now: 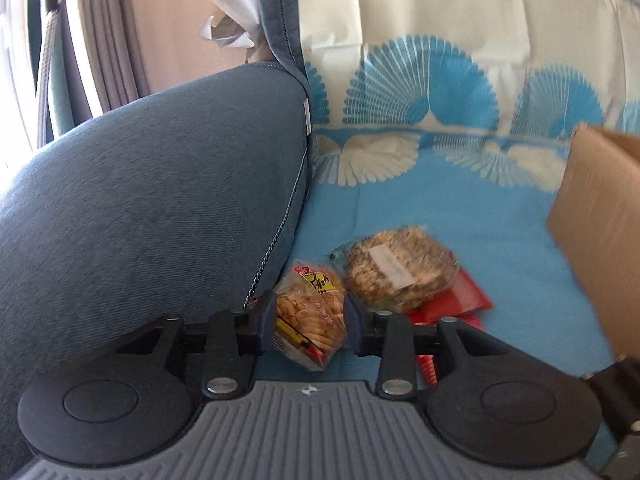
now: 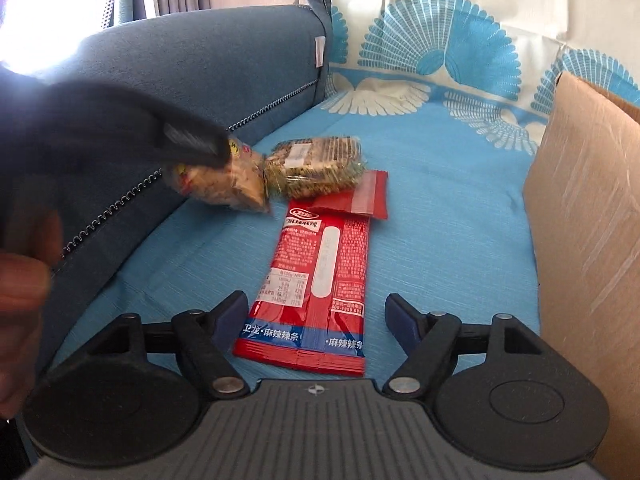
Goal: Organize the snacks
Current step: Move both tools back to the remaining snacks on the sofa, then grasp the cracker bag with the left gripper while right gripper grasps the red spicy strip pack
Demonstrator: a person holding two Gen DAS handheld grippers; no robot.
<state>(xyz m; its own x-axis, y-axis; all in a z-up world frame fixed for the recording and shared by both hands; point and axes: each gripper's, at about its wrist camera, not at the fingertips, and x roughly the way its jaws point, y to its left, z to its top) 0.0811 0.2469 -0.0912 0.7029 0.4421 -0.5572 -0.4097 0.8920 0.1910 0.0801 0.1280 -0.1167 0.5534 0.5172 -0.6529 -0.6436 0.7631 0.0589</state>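
Left claw (image 2: 208, 148) is motion-blurred in right wrist view; pads can't be read there. Cracker bag (image 1: 310, 320) sits btwn its pads in left view, contact unclear. Red packet (image 1: 452, 304) mostly hidden under seed-cake pack (image 1: 396, 276) and claw linkage. Cardboard box (image 2: 588, 240) cut off by right edge, inside not visible. Hand (image 2: 20, 292) blurred at left edge.

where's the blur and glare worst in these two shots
Left wrist view: the cardboard box edge smears at right, the window strip at far left is blown out, straight lines bow. Right wrist view: the left gripper and the snack bag beneath it are streaked, glare whitens the top left corner, while the red packet stays sharp.
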